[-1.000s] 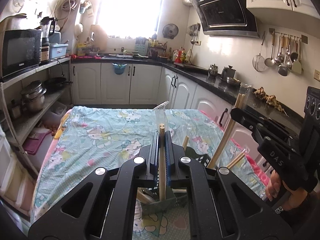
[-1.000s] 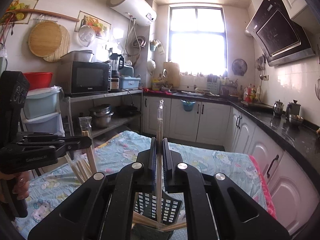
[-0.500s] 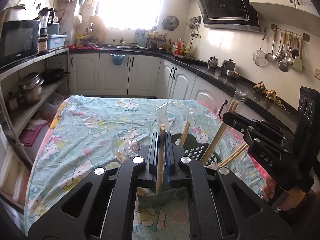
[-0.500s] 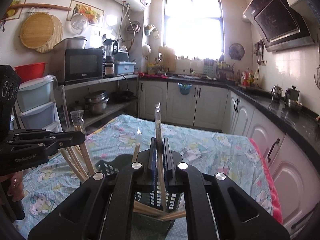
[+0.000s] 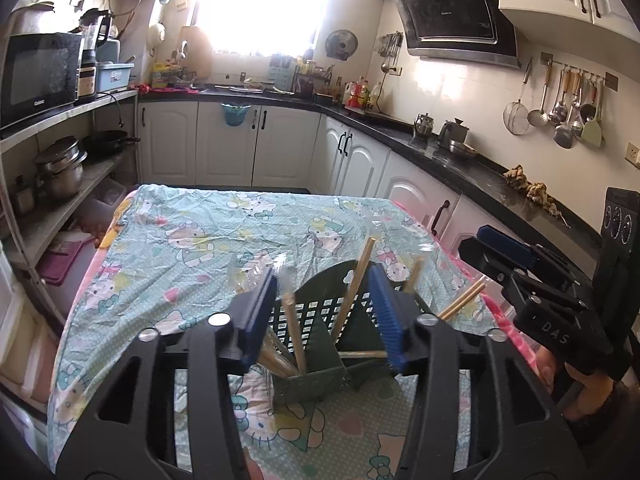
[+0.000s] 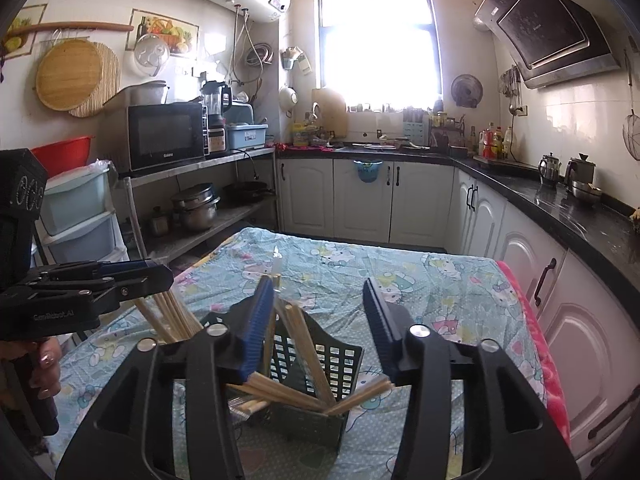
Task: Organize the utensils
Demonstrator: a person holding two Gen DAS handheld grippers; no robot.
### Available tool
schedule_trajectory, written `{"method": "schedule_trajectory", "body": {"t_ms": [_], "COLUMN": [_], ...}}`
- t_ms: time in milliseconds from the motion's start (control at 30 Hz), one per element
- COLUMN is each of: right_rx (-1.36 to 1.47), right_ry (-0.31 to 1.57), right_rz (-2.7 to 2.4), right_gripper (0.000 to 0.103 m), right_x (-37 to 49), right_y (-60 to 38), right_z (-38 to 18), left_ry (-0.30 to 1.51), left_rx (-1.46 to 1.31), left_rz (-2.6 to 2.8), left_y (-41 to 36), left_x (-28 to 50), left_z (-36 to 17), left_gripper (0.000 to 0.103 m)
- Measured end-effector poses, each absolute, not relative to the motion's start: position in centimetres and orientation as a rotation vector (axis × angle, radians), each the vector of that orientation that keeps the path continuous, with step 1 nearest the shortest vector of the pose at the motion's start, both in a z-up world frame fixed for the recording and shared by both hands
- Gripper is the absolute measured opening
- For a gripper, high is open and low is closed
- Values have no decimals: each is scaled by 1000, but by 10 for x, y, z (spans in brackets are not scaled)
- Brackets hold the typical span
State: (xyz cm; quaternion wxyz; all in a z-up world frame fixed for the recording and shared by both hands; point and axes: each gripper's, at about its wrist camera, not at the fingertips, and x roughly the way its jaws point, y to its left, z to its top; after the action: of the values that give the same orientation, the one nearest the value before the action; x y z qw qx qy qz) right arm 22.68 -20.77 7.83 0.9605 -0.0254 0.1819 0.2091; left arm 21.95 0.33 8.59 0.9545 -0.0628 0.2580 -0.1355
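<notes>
Left gripper [image 5: 326, 312] – jaws wide apart, nothing between the blue pads [image 5: 258, 316]. Right gripper [image 6: 320, 320] likewise spread and holding nothing. Dark green slotted utensil basket [image 5: 320, 316] stands on the cartoon-print tablecloth [image 5: 192, 240], directly below both grippers. Wooden chopsticks [image 6: 308, 344] sit inside the basket, leaning at mixed angles; a few ends poke out over its rim. Some chopsticks carry clear plastic sleeves [image 6: 277, 264] – one tip stands upright beside the right gripper's left pad.

Dark green basket [image 5: 320, 316] — cartoon-cat, seemingly turquoise cloth [image 5: 192, 240]
</notes>
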Motion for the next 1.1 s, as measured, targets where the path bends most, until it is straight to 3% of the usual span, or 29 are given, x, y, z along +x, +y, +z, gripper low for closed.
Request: {"method": "schedule_trajectory", "body": {"t_ms": [633,933,1100], "right_rx": [-29,-32,-41], "right_ry": [302,279,295], "right_rz": [443,444,441], "right_gripper": [81,95,96], "right_x": [169,133,118], "right_y": [-222,-220,-219], "right_z": [107,106,94], "left_ry": [453,448,480], "left_rx": [-147,-152,-154], "left_rz": [-272,-227,-196], "left_y": [13,16,20], "left_x": [172,141,126], "left_z": [114,109,95], "left_gripper": [91,92,92]}}
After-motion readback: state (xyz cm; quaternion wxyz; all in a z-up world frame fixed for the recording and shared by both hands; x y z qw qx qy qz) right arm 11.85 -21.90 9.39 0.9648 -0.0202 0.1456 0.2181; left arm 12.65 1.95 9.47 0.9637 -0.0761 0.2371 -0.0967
